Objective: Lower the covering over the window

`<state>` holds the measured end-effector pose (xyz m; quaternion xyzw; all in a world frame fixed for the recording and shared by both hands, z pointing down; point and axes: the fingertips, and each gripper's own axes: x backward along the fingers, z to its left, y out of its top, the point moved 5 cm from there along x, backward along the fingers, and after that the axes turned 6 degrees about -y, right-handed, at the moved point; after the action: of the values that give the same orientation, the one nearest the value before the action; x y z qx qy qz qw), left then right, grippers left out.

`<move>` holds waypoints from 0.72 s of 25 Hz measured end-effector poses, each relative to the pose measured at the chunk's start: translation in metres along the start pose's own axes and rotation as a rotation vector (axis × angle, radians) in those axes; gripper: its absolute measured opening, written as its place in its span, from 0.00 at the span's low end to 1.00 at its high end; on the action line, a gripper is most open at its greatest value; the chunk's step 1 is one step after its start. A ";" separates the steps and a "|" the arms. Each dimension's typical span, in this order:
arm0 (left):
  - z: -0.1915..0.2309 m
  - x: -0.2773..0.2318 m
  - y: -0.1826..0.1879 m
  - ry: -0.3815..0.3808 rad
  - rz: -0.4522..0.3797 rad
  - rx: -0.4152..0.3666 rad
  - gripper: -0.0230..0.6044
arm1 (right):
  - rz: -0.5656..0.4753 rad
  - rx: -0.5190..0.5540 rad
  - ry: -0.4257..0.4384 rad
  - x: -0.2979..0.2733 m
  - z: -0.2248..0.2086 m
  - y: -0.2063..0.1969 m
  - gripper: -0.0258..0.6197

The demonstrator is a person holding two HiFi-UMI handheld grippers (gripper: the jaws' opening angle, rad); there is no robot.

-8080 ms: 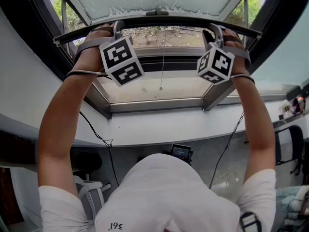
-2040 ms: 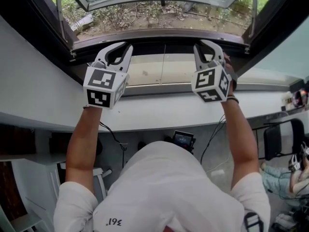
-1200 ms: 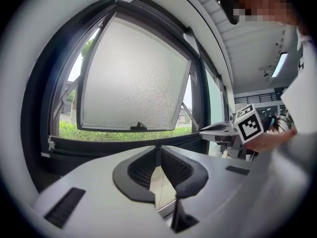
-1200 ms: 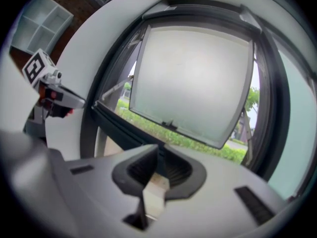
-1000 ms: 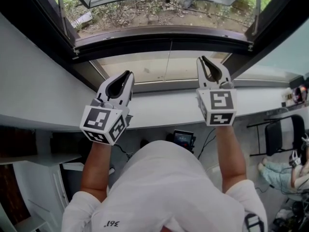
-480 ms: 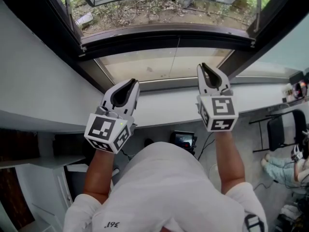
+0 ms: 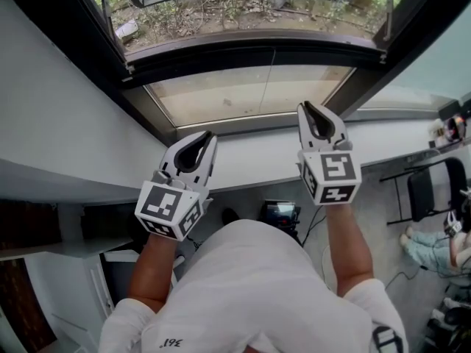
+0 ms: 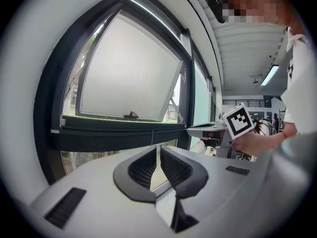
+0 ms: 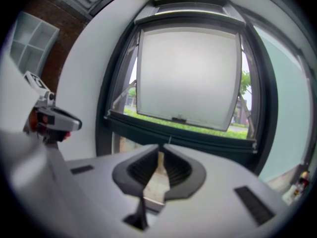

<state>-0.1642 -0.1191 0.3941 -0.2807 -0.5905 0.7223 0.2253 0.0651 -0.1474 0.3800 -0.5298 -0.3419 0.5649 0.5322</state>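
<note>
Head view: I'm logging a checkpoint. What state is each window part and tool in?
Window sash: swung open outward.
Covering's pull bar: down across the window, gripped by neither tool.
Left tool: shut, empty.
Right tool: shut, empty.

Left gripper [image 7: 206,137] and right gripper [image 7: 307,109] forward, side by side (fingers together, empty)
</note>
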 end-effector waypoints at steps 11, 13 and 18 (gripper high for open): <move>-0.039 0.009 -0.012 0.012 -0.014 0.030 0.11 | -0.001 0.023 0.091 0.029 0.002 -0.011 0.11; -0.054 0.006 -0.015 -0.003 -0.031 0.043 0.11 | 0.010 0.025 0.102 0.038 -0.006 -0.018 0.11; -0.094 -0.007 -0.025 -0.025 -0.045 0.095 0.10 | 0.024 0.024 0.125 0.064 -0.030 -0.035 0.11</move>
<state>-0.0959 -0.0502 0.4056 -0.2472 -0.5644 0.7478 0.2473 0.1105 -0.0840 0.3919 -0.5616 -0.2949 0.5413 0.5519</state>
